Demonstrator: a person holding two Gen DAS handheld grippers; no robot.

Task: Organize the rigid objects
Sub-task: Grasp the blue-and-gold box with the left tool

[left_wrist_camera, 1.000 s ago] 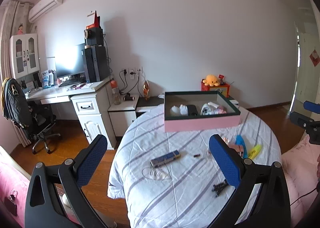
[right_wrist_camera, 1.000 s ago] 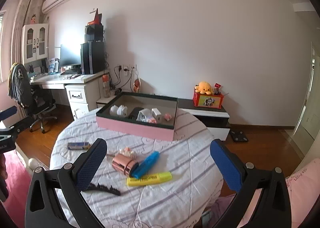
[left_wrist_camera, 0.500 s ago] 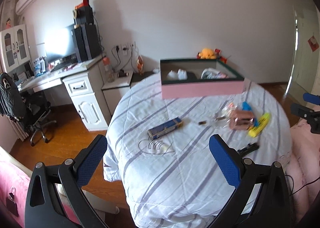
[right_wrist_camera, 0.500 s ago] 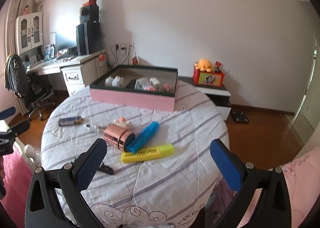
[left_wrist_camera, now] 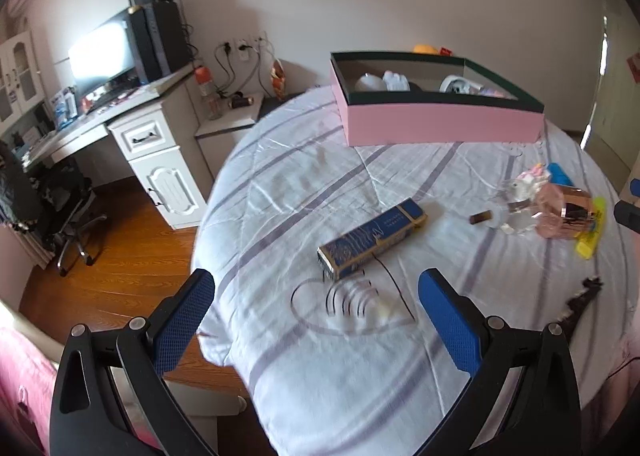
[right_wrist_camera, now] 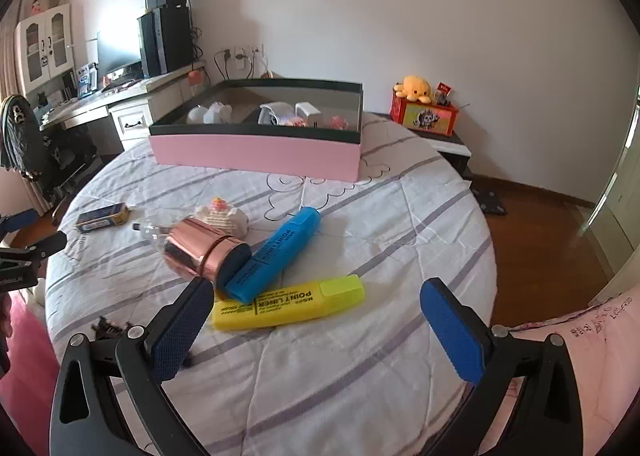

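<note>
Both grippers [left_wrist_camera: 316, 320] [right_wrist_camera: 316, 322] hover wide-open above the table [right_wrist_camera: 360, 356].

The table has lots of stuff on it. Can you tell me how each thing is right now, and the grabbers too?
Pink box: open, things inside.
Yellow highlighter: lying flat, capped.
Blue highlighter: lying flat, resting on the yellow one.
Rose-gold cylinder: on its side.
Blue carton: lying flat.
Left hand-held gripper: open, empty.
Right hand-held gripper: open, empty.

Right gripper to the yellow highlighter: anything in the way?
Nothing visible. The right gripper is open, and the yellow highlighter lies flat just ahead of its fingers with bare cloth in between. The blue highlighter and the copper cylinder lie beyond it; the blue one's end looks close to touching it.
</note>
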